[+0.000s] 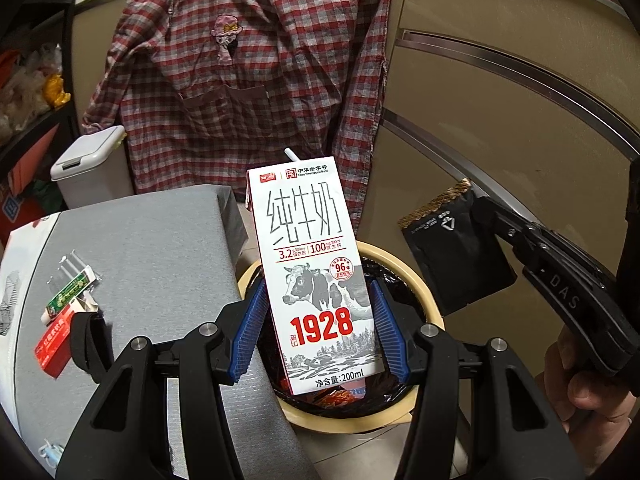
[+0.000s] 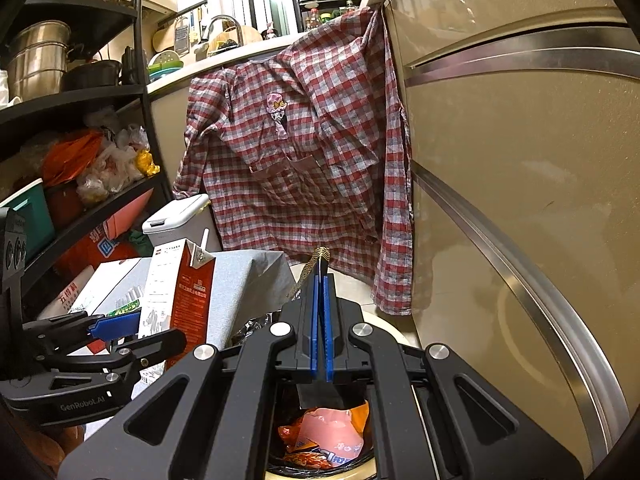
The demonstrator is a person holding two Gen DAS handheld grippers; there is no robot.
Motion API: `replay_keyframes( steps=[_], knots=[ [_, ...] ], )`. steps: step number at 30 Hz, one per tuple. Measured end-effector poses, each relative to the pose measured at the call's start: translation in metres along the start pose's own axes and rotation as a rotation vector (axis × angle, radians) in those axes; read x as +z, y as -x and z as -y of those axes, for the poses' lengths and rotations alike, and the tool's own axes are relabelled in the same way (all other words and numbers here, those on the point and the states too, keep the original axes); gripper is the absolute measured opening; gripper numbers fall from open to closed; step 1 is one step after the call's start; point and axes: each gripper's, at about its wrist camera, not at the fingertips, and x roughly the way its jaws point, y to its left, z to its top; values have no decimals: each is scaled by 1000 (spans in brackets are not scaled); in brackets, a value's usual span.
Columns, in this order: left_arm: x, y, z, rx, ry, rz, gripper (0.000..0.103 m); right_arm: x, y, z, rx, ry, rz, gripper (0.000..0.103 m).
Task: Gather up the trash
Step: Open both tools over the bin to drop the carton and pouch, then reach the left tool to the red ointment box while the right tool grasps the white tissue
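My left gripper (image 1: 320,320) is shut on a white milk carton (image 1: 316,272) with a straw, holding it upright over the round trash bin (image 1: 424,300) lined with a black bag. My right gripper (image 2: 320,308) is shut on a flat black pouch (image 1: 456,252) with a gold edge, held above the bin's right side. The pouch shows edge-on in the right wrist view (image 2: 318,258). The carton (image 2: 180,300) and left gripper (image 2: 104,328) show at the left there. The bin (image 2: 328,440) below holds orange and pink wrappers.
A grey-covered table (image 1: 152,248) at the left carries a green-and-white tube (image 1: 70,294) and a red box (image 1: 56,344). A small white lidded bin (image 1: 92,164) stands behind it. A plaid shirt (image 1: 248,80) hangs on the cabinet. Shelves (image 2: 72,120) stand at the left.
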Motion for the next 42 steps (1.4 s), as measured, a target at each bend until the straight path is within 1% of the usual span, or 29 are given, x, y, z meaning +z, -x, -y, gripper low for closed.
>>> replay_keyframes(
  steps=[1,2,3,4,5,11,20,21,25,30,33,38,42],
  knots=[
    [0,-1,0,-9,-1,-4,53,-1,-3,0,4,-2,-18,10],
    [0,-1,0,-13,-1,-5,55,-2,-5,0,2,-3,-30,18],
    [0,-1,0,-9,-2,-4,59,-3,-7,0,-5,-4,-36,26],
    [0,0,-1,-3,1,1,60,-3,-7,1,-13,-6,-32,40],
    [1,0,-2,-4,7,3,61,-3,-6,1,-17,-11,-27,42],
    [3,4,-9,-4,30,10,60,-4,-4,5,-17,-29,-18,42],
    [2,19,-19,11,26,20,58,-6,-3,-3,-9,-8,-14,42],
    [2,21,-21,14,28,22,56,-7,-3,-4,-7,-4,-11,42],
    [1,33,-32,30,37,37,54,-7,0,-8,-1,4,-3,42],
    [-1,51,-51,57,50,54,52,-10,2,-15,13,2,2,39],
    [-2,62,-65,75,59,63,49,-11,2,-20,31,3,-1,33],
    [-6,80,-89,107,74,80,47,-15,2,-35,63,23,-6,18],
    [-10,95,-112,136,93,91,46,-19,4,-53,98,54,-4,15]
  ],
)
